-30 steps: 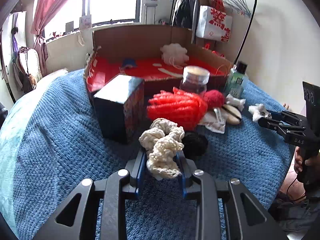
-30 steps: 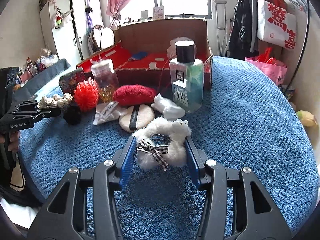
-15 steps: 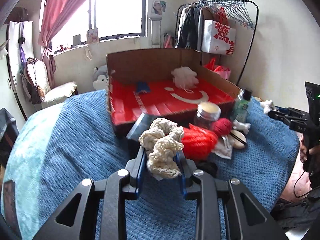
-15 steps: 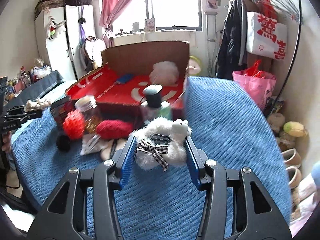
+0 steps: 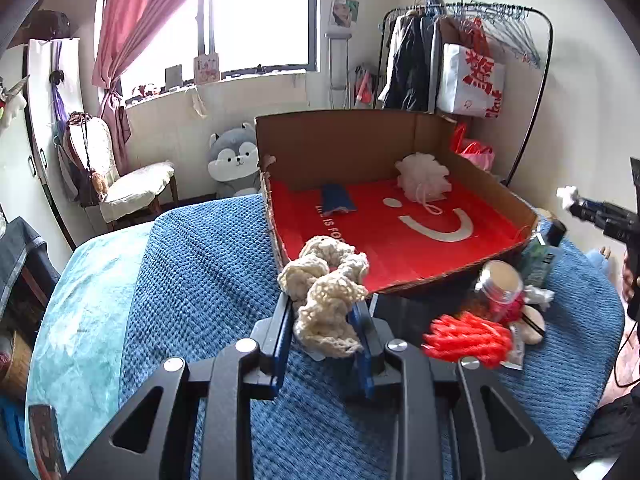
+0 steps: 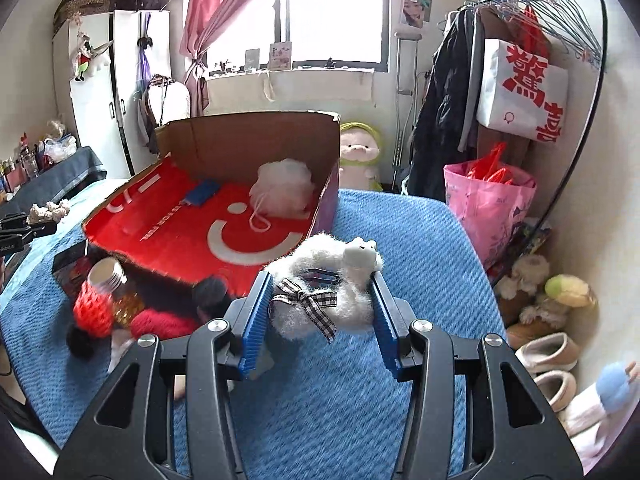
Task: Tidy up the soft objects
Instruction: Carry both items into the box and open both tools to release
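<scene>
Cream crocheted yarn, a scrunchie (image 5: 326, 292), is clamped between the blue pads of the left gripper (image 5: 325, 320), which holds it in the air just in front of the near left corner of the cardboard box (image 5: 344, 140). The right gripper (image 6: 320, 312) is clenched on a white fluffy scrunchie (image 6: 320, 280) with a checked bow and a small animal head, lifted just in front of the box's near right corner.

Risks, as I judge them: both pieces are soft and loosely shaped, so a pad could be gripping only an outer loop, and the item might slip free and fall short of the box onto the blue knitted blanket (image 5: 200, 280). Both grippers approach the same box from opposite corners, so they could bump each other, or catch the low front wall and shove the light box. Clutter sits against the box front, including a glass jar (image 5: 500, 280) with a metal lid and a bottle (image 5: 540, 256); a low pass could tip them.

The box is open-topped, with tall brown walls at the back and a red floor printed with a white smile. Inside it, toward the back wall, lie a white mesh bath pouf (image 5: 422, 176) with its cord trailing and a small blue cloth item (image 5: 338, 200). The rest of the floor is bare. The jar seems to hold something yellowish; I cannot tell what.
</scene>
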Available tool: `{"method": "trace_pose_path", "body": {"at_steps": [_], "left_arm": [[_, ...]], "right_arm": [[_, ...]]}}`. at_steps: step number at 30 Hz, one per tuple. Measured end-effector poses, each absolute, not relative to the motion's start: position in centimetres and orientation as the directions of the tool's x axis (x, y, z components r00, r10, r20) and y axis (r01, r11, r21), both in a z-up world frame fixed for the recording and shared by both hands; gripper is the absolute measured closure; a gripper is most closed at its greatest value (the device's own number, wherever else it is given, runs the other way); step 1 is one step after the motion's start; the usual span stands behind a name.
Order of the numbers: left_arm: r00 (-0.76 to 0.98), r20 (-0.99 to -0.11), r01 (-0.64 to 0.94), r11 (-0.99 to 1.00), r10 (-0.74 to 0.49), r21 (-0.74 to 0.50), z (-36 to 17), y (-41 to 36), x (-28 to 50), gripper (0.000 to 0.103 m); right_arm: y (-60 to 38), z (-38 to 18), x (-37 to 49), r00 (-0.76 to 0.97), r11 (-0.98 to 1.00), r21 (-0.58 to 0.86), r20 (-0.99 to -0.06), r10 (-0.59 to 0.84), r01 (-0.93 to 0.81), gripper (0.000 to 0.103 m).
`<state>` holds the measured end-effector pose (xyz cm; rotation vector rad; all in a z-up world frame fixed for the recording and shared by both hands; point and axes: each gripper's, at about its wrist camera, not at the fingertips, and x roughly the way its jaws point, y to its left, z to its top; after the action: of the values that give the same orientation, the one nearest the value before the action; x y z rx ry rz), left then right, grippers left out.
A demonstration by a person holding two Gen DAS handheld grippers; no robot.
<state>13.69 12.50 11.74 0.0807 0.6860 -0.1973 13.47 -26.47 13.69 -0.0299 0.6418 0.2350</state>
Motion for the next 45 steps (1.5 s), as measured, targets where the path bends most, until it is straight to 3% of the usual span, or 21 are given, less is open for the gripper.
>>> {"method": "trace_pose_path", "body": {"at_steps": [13,25,39,45], "left_arm": [[0.711,-0.683,0.272,0.961,-0.167,0.048,11.4,11.9,20.1,0.073],[0.609,-0.763,0.399,0.915,-0.217,0.057,10.3,8.7,25.6,0.073],[0.492,-0.852,0.444,0.893,-0.178,0.070,7.9,6.3,30.4,0.073],[0.445,-0.883,0.437,0.897,-0.150,0.068,6.6,6.0,31.6,0.073]], "right_arm": [[-24.2,14.4,20.7,0.734,0.945,0.007,-0.629,0.258,-0.326,0.057],[-20.6,13.1,27.1,0.585,0.884,0.000,-0.750,0.310,-0.468,0.057],[-15.4,9.1,32.1,0.357,0.804,-0.029,-0.905,0.230,-0.594,0.057],[-14.7,8.0,33.6,0.318,0.804,-0.050,-0.931,0.177,-0.593,0.057]]}}
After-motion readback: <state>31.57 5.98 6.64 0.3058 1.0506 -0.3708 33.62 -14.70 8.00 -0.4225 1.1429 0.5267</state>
